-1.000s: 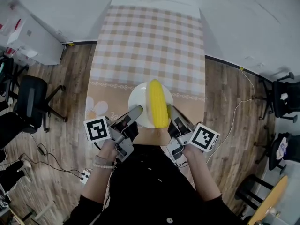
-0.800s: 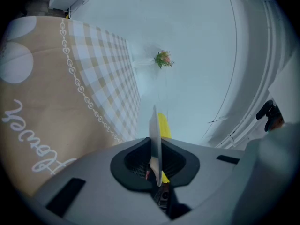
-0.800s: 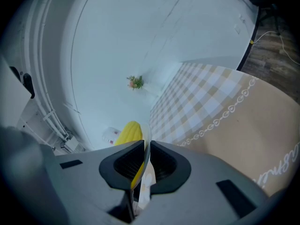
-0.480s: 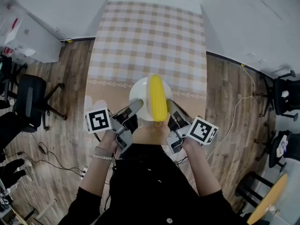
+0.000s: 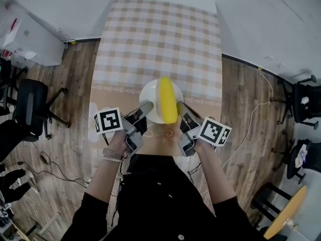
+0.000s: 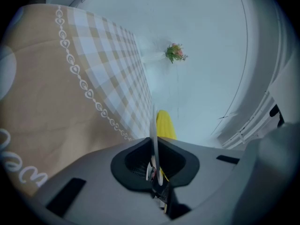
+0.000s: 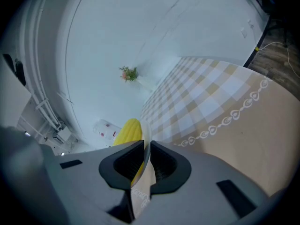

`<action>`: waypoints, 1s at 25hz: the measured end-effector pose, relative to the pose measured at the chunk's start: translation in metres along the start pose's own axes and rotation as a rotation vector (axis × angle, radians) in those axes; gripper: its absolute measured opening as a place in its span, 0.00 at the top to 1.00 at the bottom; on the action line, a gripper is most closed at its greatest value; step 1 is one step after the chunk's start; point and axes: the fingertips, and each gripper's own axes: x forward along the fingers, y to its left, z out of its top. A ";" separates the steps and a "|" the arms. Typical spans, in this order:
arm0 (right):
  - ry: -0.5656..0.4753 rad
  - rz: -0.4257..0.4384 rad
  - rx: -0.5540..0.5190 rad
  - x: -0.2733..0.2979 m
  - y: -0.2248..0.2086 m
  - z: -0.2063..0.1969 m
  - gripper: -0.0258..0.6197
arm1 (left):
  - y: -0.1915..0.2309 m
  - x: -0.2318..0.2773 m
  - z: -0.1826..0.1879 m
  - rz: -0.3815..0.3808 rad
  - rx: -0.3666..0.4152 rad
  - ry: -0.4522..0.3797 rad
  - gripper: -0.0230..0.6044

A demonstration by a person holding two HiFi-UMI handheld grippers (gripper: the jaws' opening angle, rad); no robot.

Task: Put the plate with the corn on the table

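Note:
A white plate [image 5: 148,98] carries a yellow corn cob [image 5: 168,99] lengthwise, held above the near end of the table [image 5: 160,39] with its beige checked cloth. My left gripper [image 5: 146,108] is shut on the plate's left rim, seen edge-on as the plate rim [image 6: 153,139] between the jaws, with the corn [image 6: 165,125] behind. My right gripper [image 5: 179,106] is shut on the right rim; the plate edge [image 7: 146,165] runs between its jaws and the corn [image 7: 127,130] shows to the left.
Black office chairs stand at the left [image 5: 31,109] and right [image 5: 306,102]. A white cabinet [image 5: 30,39] is at the far left. Cables [image 5: 251,119] trail over the wood floor. A small flower vase [image 6: 175,53] stands at the table's far end.
Both grippers have carried the plate with the corn forward, toward the table. Their hold on the rims is unchanged.

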 end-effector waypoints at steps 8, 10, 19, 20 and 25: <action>0.036 -0.057 -0.014 0.049 -0.047 0.012 0.85 | 0.052 0.035 0.028 0.065 0.002 0.028 0.92; 0.044 -0.068 -0.027 0.068 -0.039 0.006 0.85 | 0.061 0.024 0.044 0.083 0.004 0.031 0.92; 0.074 -0.117 -0.039 0.090 -0.054 0.024 0.85 | 0.075 0.045 0.064 0.167 0.019 0.060 0.91; 0.086 -0.124 -0.038 0.097 -0.055 0.036 0.85 | 0.073 0.054 0.074 0.181 0.013 0.061 0.91; 0.107 -0.155 -0.049 0.112 -0.065 0.050 0.85 | 0.082 0.070 0.089 0.229 0.039 0.073 0.89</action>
